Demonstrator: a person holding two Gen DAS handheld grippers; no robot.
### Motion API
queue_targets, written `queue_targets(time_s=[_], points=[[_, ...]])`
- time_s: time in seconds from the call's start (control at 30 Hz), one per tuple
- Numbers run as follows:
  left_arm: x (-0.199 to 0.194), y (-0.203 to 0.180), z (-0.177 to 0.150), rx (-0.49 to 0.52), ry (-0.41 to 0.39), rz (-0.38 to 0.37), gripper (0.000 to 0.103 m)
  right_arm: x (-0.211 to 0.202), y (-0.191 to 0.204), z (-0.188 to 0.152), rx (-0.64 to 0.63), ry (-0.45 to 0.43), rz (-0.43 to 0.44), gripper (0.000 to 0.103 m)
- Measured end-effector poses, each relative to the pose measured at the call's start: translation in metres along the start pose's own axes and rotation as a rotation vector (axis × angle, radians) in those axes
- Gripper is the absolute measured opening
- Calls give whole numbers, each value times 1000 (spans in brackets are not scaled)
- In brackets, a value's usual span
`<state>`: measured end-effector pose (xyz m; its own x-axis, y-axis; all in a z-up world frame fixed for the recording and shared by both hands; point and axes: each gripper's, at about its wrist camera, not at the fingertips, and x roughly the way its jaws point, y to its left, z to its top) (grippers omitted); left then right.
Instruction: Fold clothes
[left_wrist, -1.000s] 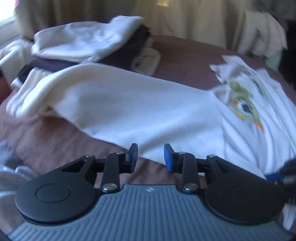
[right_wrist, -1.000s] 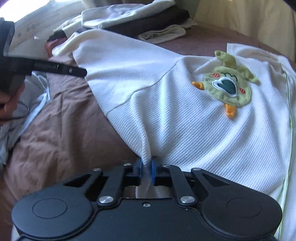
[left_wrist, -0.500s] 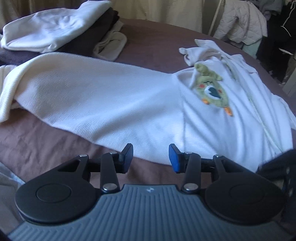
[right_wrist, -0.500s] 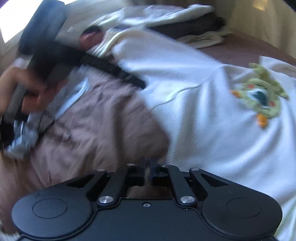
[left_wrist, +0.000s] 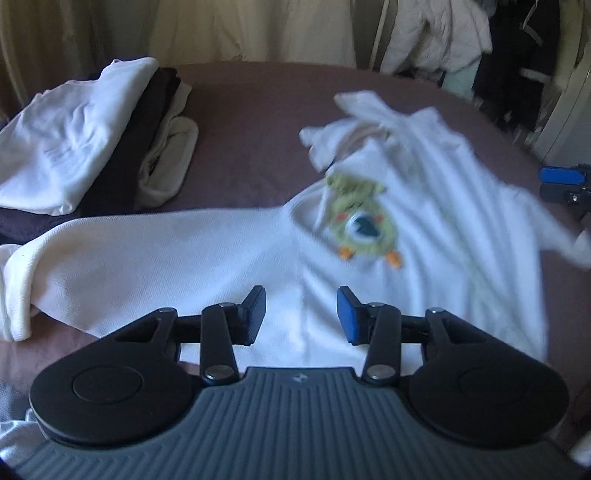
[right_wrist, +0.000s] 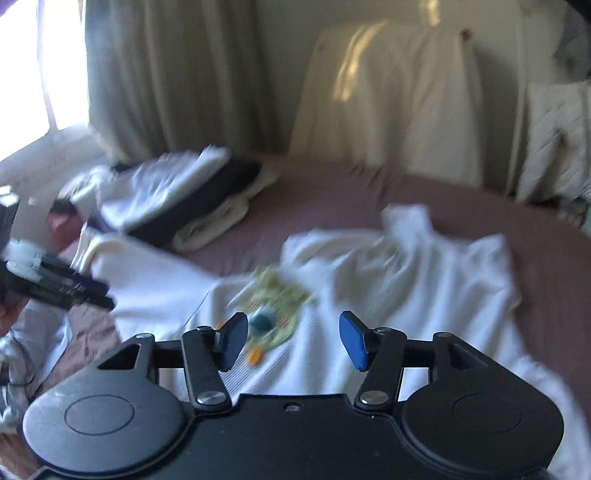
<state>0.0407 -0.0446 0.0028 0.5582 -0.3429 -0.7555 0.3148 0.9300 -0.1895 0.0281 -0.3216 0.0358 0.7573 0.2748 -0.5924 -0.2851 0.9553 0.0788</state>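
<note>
Left wrist view is showing the left claw (left_wrist: 301, 317) hanging over a white top (left_wrist: 229, 254) that is lying spread on a brown bed (left_wrist: 251, 110). Its jaws are standing apart with nothing between them, only the ribbed cloth lying below. One long sleeve (left_wrist: 110, 258) is running out to the left of the claw, its cuff folding over at the far end. Ahead of the claw and a little to the right, a green patch (left_wrist: 364, 225) with orange feet is sitting on the chest of the top. Farther ahead and to the left, a pile of folded clothes (left_wrist: 85, 147) is resting on the bed, white on top of dark, well apart from the top. At the right edge of this view, blue pads of the right claw (left_wrist: 561, 181) are showing. Right wrist view is blurred; the right claw (right_wrist: 293, 339) is hovering above the top (right_wrist: 406, 280), its jaws opening with nothing caught between them. To its left, the left claw (right_wrist: 70, 291) is reaching in over the sleeve. Ahead, curtains (right_wrist: 166, 81) are hanging behind the bed.
</note>
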Motion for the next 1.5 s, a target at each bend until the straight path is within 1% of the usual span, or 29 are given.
queue_targets(time_s=[0.07,0.13,0.17,0.2,0.3,0.37,0.43,0.5,0.53,0.63,0.7,0.77,0.87,0.93,1.0,1.1,1.17,1.2,1.23,1.27,1.3,1.33,1.4,1.43,1.47,1.5], points=[[-11,4,10,-52,1,-49,42,-14,-13,12,-14,9,-38,62],[-16,11,17,-134,27,-93,42,-19,-25,20,-28,28,-63,62],[-18,15,21,-176,44,-107,42,-18,-33,22,-35,41,-74,62],[-20,14,26,-184,59,-101,42,-16,-40,23,-38,53,-82,62],[-25,7,45,-137,100,-46,42,-3,-74,25,-18,94,-92,61],[-32,0,63,-70,95,-31,43,10,-97,30,13,132,-103,61],[-36,-4,82,-26,76,-29,55,29,-122,38,46,173,-121,61],[-28,-6,102,-13,62,-30,58,48,-144,48,82,204,-142,61],[-19,-7,112,-5,61,-30,58,60,-155,53,101,212,-154,61],[33,-10,135,49,96,-5,58,97,-189,63,162,222,-202,62],[71,-11,145,64,118,-27,58,125,-209,63,191,234,-225,62],[102,-13,151,67,84,-37,58,153,-229,60,215,248,-240,62],[143,-17,160,71,39,-17,58,192,-260,48,285,267,-230,62],[168,-17,164,74,34,-34,58,215,-279,40,350,280,-217,62],[191,-14,165,80,46,-43,58,236,-296,35,405,280,-222,62],[225,-4,165,57,86,-52,58,261,-316,32,465,269,-243,63],[245,5,166,12,117,-97,58,277,-325,30,506,268,-260,67],[252,8,167,-9,121,-119,58,284,-327,28,522,275,-260,70],[259,11,168,-28,118,-135,58,290,-325,27,517,276,-265,69],[266,14,169,-46,115,-151,58,295,-321,25,496,267,-276,67],[273,17,169,-91,109,-169,58,299,-317,24,475,258,-287,46],[280,22,168,-154,100,-188,58,303,-311,23,442,250,-305,17],[295,30,167,-282,82,-227,58,300,-294,23,362,216,-360,12],[306,32,165,-327,106,-250,58,296,-288,26,333,200,-378,10],[313,30,164,-332,127,-258,58,289,-283,30,303,184,-395,10],[317,27,164,-317,128,-253,57,282,-278,35,274,168,-412,10]])
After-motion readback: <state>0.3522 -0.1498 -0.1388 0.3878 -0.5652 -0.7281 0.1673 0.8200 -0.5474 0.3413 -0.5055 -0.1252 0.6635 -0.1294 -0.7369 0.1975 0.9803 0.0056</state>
